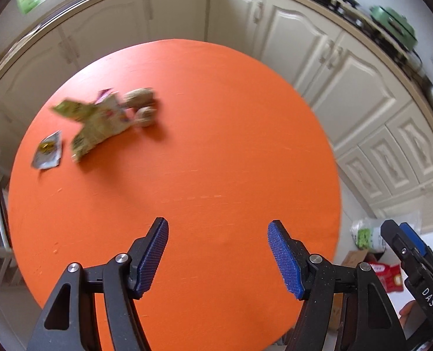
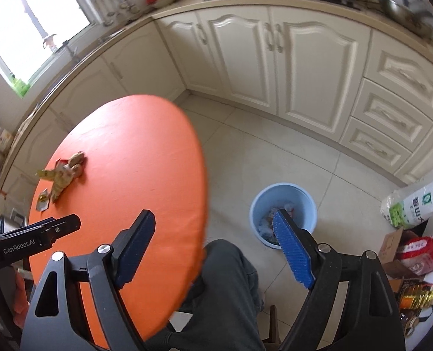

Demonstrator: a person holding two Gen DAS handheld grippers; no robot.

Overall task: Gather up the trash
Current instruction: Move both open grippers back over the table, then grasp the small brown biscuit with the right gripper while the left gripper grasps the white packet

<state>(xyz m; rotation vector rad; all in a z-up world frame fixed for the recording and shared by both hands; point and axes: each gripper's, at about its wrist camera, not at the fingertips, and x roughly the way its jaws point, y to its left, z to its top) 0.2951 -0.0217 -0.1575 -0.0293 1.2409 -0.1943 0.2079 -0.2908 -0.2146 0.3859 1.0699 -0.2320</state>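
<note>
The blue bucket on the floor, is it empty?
No, the blue bucket already has crumpled scraps of trash lying in its bottom.

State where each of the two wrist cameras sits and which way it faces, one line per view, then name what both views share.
Left wrist: on the left gripper, looking down over the orange table toward the wrapper pile and cabinets; its own open fingers show, with the right gripper at the edge.
Right wrist: on the right gripper, beside the table's edge, facing the floor, the blue bin and cabinets; the person's leg shows.
Shared: table, wrapper pile, cabinets.
</note>
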